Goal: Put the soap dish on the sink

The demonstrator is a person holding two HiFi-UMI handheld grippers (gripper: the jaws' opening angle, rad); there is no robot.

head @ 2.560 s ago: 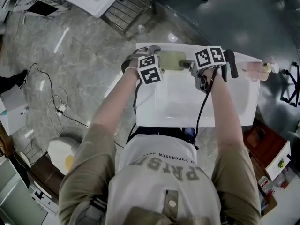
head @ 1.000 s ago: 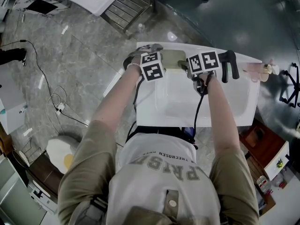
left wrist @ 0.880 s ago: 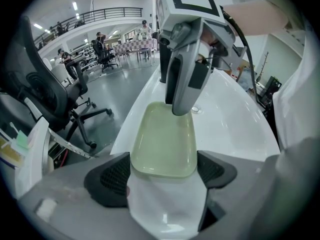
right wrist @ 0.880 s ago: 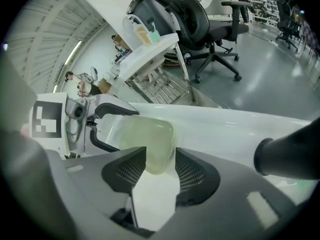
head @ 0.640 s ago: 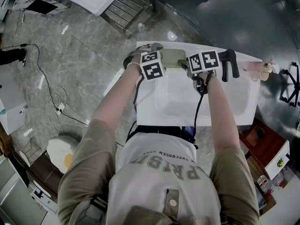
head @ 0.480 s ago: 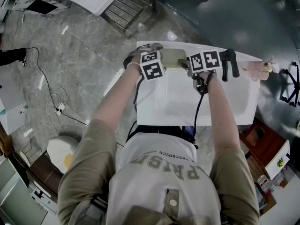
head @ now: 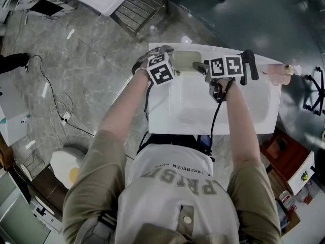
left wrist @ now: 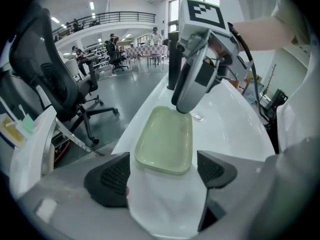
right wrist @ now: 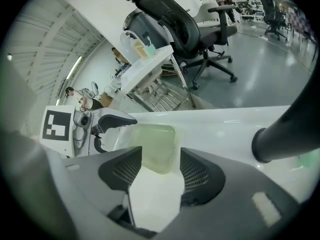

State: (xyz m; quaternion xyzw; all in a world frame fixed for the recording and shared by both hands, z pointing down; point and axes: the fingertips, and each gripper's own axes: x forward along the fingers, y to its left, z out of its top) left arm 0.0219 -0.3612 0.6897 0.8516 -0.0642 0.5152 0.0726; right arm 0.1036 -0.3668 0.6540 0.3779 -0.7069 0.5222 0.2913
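On the sink's point(head: 193, 128) back edge, the soap dish point(head: 188, 63) could be snagged by the open left gripper point(left wrist: 162, 171) or the just-opened right gripper point(right wrist: 160, 170) straddling its end.

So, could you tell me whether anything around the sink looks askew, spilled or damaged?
Nothing stands out: the soap dish lies flat and empty on the back ledge of the sink, with no spill or visible damage around it.
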